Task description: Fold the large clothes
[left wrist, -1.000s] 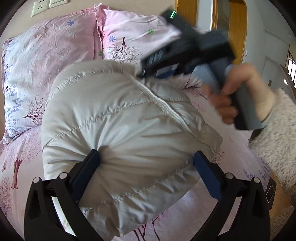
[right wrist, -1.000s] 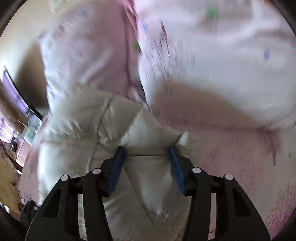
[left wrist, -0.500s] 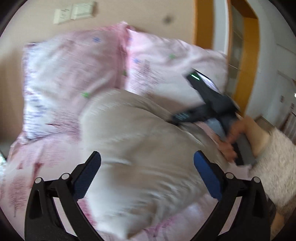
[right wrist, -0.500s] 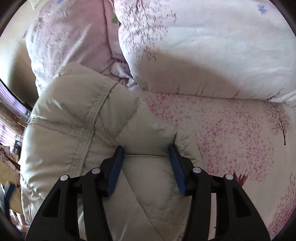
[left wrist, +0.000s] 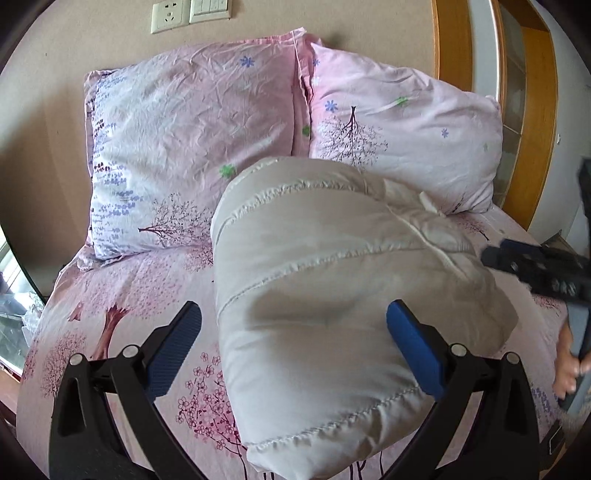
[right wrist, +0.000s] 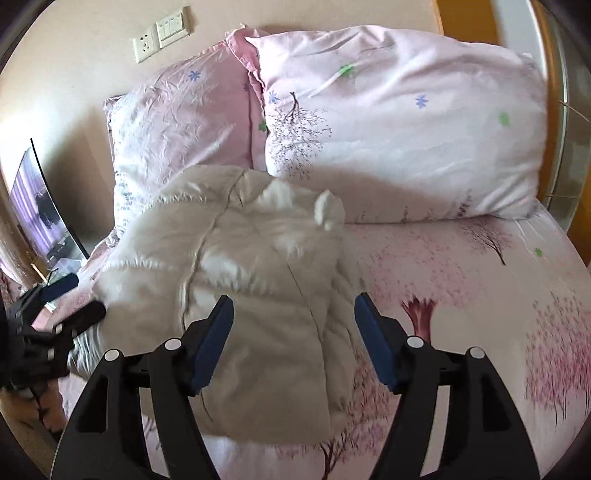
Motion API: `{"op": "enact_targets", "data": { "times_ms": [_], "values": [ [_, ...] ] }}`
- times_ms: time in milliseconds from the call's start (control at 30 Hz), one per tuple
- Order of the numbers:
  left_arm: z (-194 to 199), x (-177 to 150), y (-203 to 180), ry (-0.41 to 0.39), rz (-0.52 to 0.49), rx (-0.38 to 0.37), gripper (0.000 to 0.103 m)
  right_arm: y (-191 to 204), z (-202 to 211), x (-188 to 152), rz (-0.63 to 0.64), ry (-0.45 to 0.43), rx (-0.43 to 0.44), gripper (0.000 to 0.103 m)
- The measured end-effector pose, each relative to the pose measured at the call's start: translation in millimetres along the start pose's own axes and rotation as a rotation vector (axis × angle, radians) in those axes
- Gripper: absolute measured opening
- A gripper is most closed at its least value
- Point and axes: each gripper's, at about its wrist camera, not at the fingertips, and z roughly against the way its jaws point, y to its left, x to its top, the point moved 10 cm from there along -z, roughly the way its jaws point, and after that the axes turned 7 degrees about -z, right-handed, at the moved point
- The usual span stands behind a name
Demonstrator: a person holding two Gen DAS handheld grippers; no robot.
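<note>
Now the folded puffer jacket point(left wrist: 332, 302) lies bundled on the bed point(left wrist: 110, 295) before the pillows point(left wrist: 192, 147); both the left gripper point(left wrist: 293, 341) and right gripper point(right wrist: 293, 343), jaws just opened, stand spread, seemingly clear. Withdraw gently without snagging its folds.

A plain beige plastered wall point(left wrist: 332, 22) stands behind the bed. On it, at about eleven o'clock in the left wrist view, sit a white plastic power socket point(left wrist: 168, 16) and, just beside it, a white switch plate point(left wrist: 209, 8). The bed wears a pink cotton sheet printed with blossom trees point(left wrist: 122, 302). Two pink floral pillows lean against the wall, the left pillow point(left wrist: 192, 147) touching the right pillow point(left wrist: 402, 136). At two o'clock rises an orange-brown wooden door frame point(left wrist: 452, 48). At nine o'clock in the right wrist view stands a dark curved screen point(right wrist: 40, 210). Daylight falls softly across the bedding.
</note>
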Motion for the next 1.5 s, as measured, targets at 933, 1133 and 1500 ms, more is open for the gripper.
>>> {"op": "enact_targets", "data": {
  "times_ms": [933, 1133, 1500],
  "values": [
    [37, -22, 17, -0.092, 0.039, 0.013, 0.101, -25, 20, -30, -0.075, -0.042, -0.109, 0.102],
    [55, -57, 27, -0.004, 0.071, 0.039, 0.101, -10, 46, -44, -0.044, -0.028, -0.117, 0.102],
    [69, -111, 30, 0.122, 0.122, 0.098, 0.101, 23, 55, -99, 0.031, 0.088, -0.125, 0.102]
  ]
}}
